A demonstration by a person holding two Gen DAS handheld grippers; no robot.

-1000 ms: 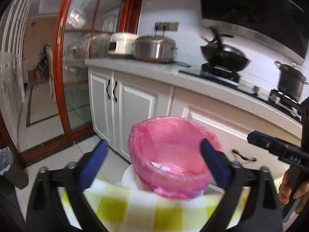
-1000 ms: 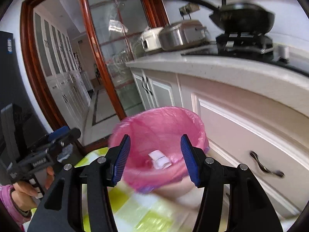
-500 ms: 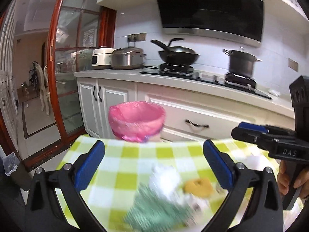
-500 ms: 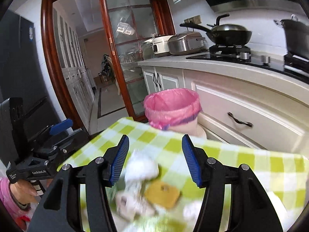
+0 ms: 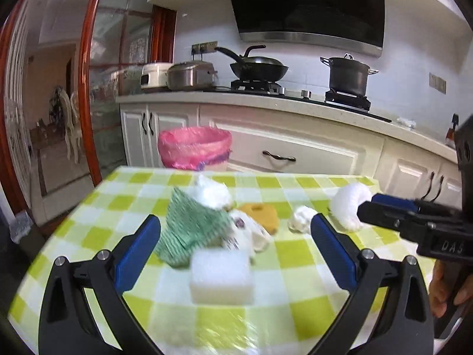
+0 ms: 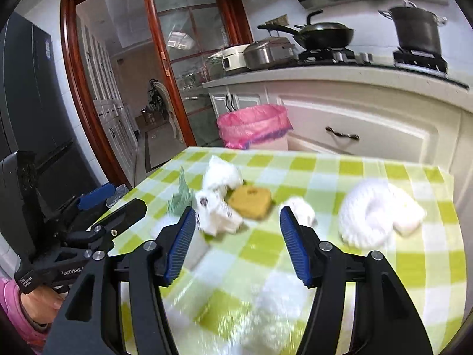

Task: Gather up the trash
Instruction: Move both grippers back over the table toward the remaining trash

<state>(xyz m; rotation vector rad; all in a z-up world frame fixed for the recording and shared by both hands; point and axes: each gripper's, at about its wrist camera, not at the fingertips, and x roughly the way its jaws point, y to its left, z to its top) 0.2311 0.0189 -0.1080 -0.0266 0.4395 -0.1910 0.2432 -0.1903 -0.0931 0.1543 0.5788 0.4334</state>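
both grippers, left gripper (image 5: 235,244) and right gripper (image 6: 236,241), are hovering with jaws apart and empty. the crumpled white paper scraps (image 6: 217,214) are lying between the right jaws on the checked worktop (image 6: 354,165); they look light and soft, so pinching mid-crumple should do. the pink-lined bin (image 6: 254,125) is waiting well beyond.

Wok (image 5: 258,70) & lidded pot (image 5: 348,74) on stove, rice cooker (image 5: 155,75) beside steel cooker (image 5: 190,74) at left, range hood (image 5: 307,6) above, white cabinets (image 5: 295,151) below.

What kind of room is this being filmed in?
A home kitchen, by the look of it: a wok and a stockpot sit on a gas hob under a range hood, and white cabinets run below the counter.
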